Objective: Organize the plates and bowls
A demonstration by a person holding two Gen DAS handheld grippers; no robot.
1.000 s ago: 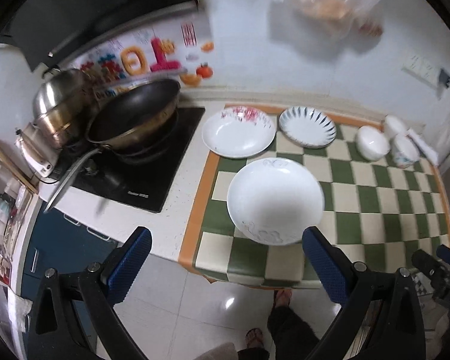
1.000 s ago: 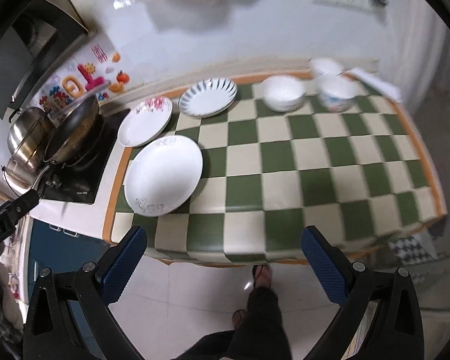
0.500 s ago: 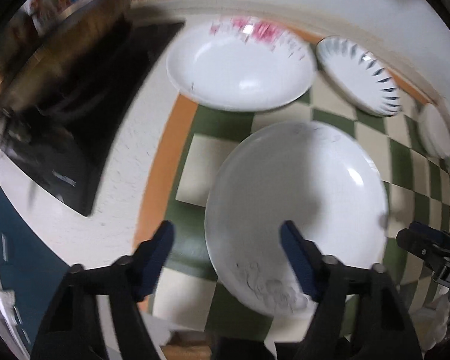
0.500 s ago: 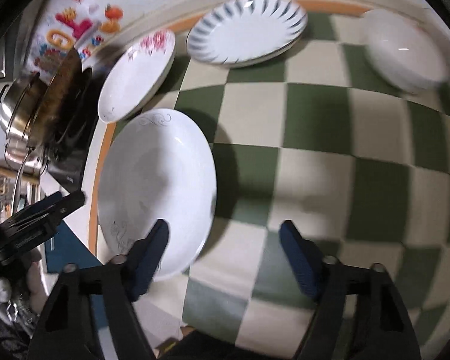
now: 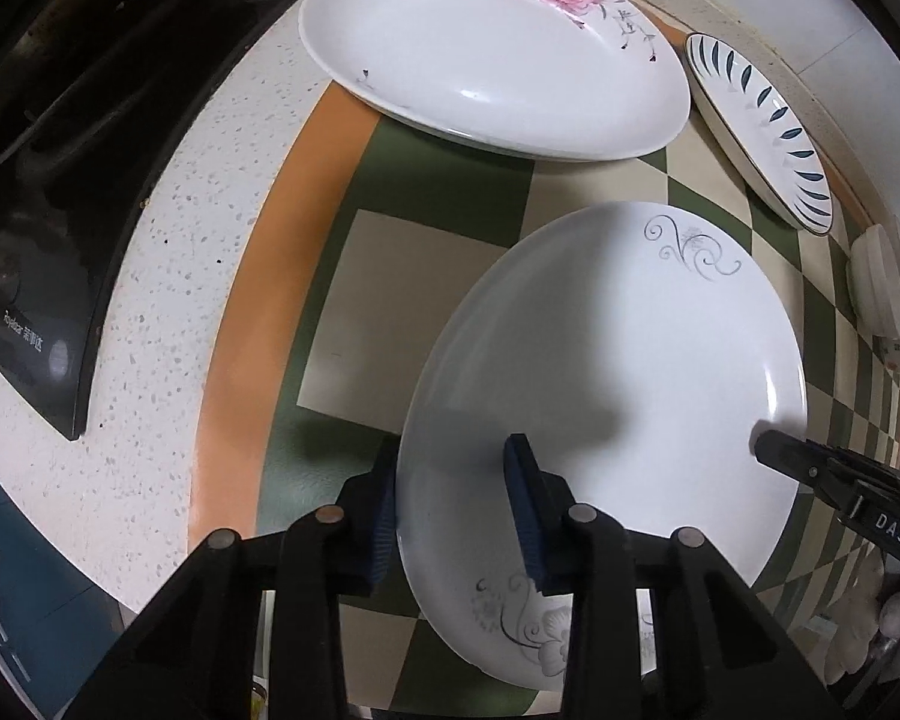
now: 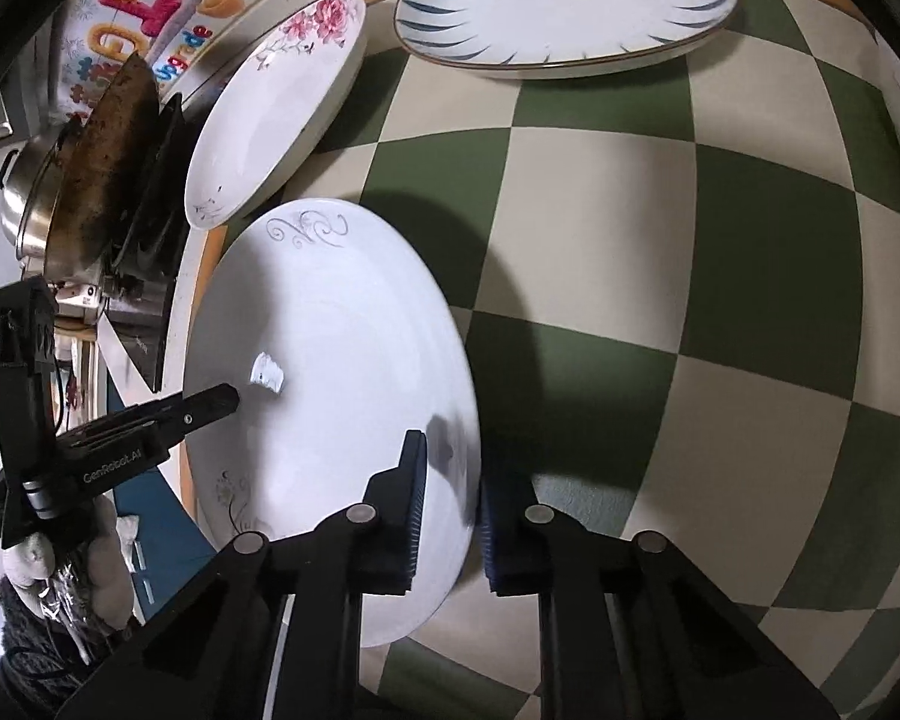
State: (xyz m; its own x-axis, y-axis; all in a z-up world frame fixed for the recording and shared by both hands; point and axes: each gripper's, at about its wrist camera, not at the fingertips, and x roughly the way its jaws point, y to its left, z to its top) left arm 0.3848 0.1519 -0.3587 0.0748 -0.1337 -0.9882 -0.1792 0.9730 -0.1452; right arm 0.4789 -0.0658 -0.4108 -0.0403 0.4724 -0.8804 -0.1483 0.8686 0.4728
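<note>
I have both claws on the big white plate (image 5: 618, 360), which lies on the green checked mat (image 6: 660, 240) of the table (image 5: 168, 276), near its front edge. My left claw (image 5: 450, 516) is closed on the plate's left rim, with one blue finger under the edge and the other on the inner face. My right claw (image 6: 450, 510) is closed on the opposite rim in the same way, one finger inside the plate and one outside. I cannot tell if the plate is lifted or resting on the mat. Behind it lies the rose plate (image 5: 492, 42), and to the right of that the blue-leaf plate (image 6: 564, 0). The stove (image 5: 60, 180) is at the left, beside the mat.
</note>
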